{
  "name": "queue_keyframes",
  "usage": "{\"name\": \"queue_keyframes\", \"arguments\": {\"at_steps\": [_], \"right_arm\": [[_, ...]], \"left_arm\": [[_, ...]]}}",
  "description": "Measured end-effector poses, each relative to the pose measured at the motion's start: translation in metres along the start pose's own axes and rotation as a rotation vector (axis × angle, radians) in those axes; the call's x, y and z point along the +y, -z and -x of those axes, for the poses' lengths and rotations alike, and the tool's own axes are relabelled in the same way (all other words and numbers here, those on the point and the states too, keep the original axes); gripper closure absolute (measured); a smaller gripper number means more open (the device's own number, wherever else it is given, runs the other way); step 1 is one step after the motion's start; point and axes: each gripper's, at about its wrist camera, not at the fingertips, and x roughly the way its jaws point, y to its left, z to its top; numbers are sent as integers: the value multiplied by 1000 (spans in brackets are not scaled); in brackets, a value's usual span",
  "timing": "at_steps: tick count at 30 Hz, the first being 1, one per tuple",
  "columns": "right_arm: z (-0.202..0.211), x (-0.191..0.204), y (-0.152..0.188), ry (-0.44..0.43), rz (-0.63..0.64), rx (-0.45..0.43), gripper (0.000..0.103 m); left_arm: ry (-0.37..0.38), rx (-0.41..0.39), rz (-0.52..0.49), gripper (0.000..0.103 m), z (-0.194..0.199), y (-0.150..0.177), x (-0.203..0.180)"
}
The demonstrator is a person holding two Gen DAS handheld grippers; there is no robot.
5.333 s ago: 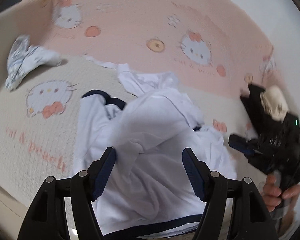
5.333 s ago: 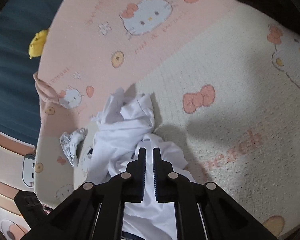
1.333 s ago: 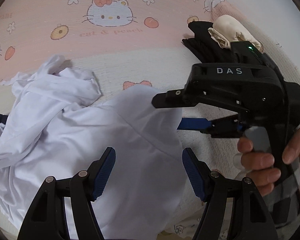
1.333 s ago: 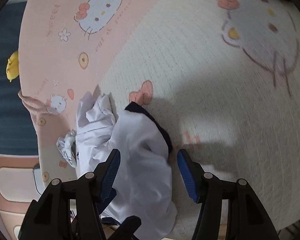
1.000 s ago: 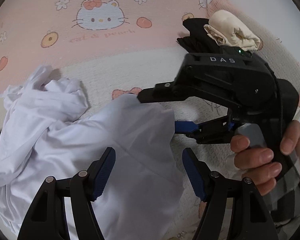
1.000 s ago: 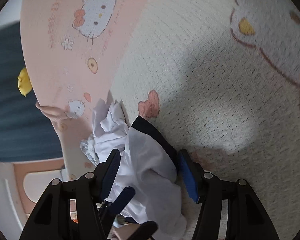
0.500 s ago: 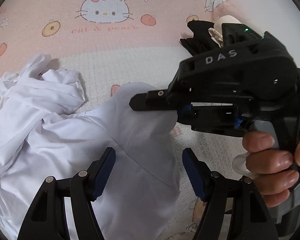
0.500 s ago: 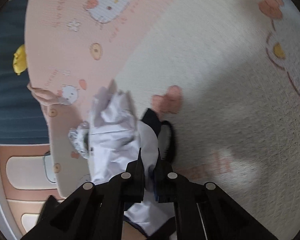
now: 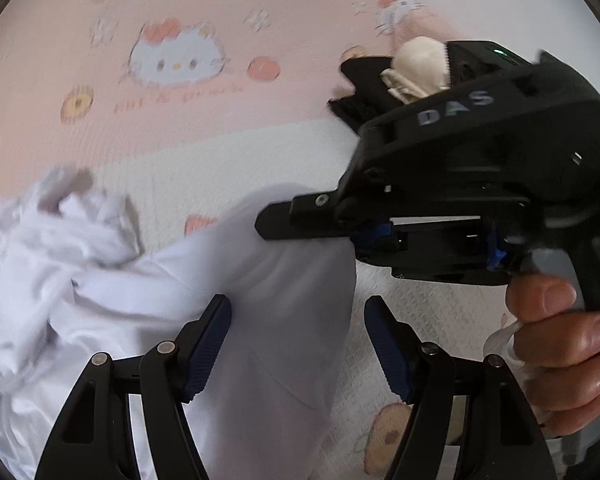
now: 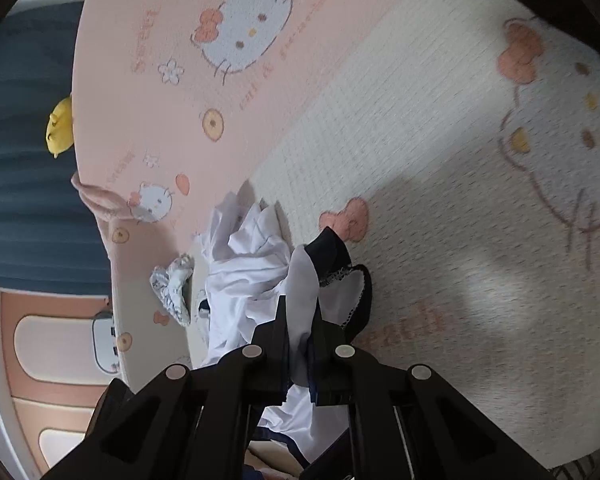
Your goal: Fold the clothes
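Observation:
A crumpled white garment (image 9: 148, 280) with dark navy trim (image 10: 332, 256) lies on a bed cover printed with cartoon cats. In the right wrist view my right gripper (image 10: 300, 320) is shut on a fold of the white cloth and holds it raised off the cover. The left wrist view shows that same right gripper (image 9: 272, 228) from the side, held in a hand (image 9: 556, 344), with the cloth draped below it. My left gripper (image 9: 298, 320) stands open just above the hanging cloth, its blue pads (image 9: 208, 344) apart and gripping nothing.
A folded black garment (image 9: 360, 92) with a cream bundle (image 9: 420, 68) on top sits at the back of the pink and cream cover (image 9: 204, 168). A small patterned cloth (image 10: 172, 288) lies beside the white garment. A yellow toy (image 10: 60, 124) rests by the bed's edge.
My right gripper shut on the white garment's edge and lifted it off the cover. My left gripper stayed open and shifted only slightly.

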Motion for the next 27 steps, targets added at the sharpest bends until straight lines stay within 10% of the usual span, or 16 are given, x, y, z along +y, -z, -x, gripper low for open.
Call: {"name": "queue_keyframes", "arguments": {"at_steps": [3, 14, 24, 27], "right_arm": [[8, -1, 1, 8, 0, -23, 98], [49, -24, 2, 30, -83, -139, 98], [61, -27, 6, 225, -83, -170, 94], [72, -17, 10, 276, -56, -239, 76]], "left_arm": [[11, -15, -44, 60, 0, -2, -11], [179, 44, 74, 60, -28, -27, -28], [152, 66, 157, 59, -48, -36, -27], [100, 59, 157, 54, -39, -35, -21]]}}
